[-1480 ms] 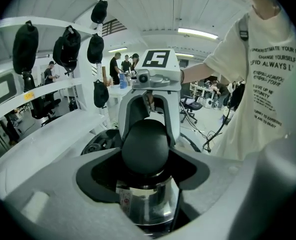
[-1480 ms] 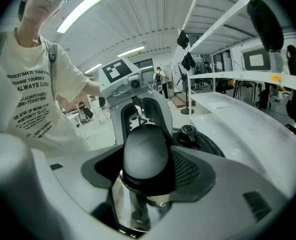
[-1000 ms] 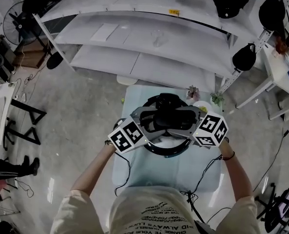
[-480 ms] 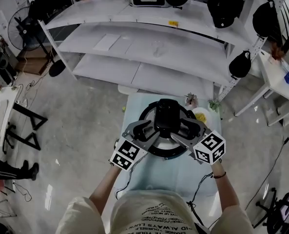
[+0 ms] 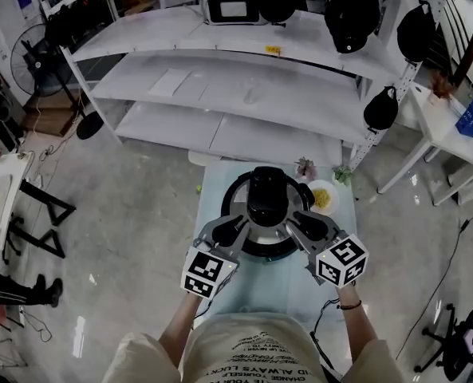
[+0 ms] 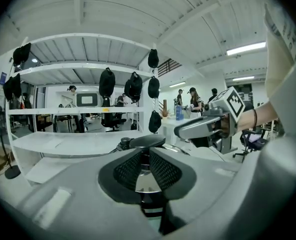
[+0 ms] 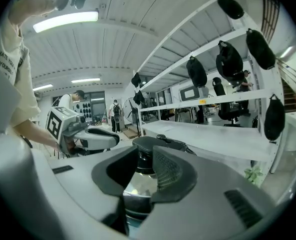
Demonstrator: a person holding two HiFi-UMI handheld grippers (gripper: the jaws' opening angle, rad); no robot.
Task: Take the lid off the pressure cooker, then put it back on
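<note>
On the table (image 5: 218,183) before the shelves: cooker (image 5: 256,253) upright, lid (image 5: 266,202) on top. Your left gripper (image 5: 234,228) is at the lid's near-left rim and your right gripper (image 5: 304,226) at its near-right rim. Both jaw pairs have just been closing. Each now pinches the lid's edge, the left pair set narrower.
</note>
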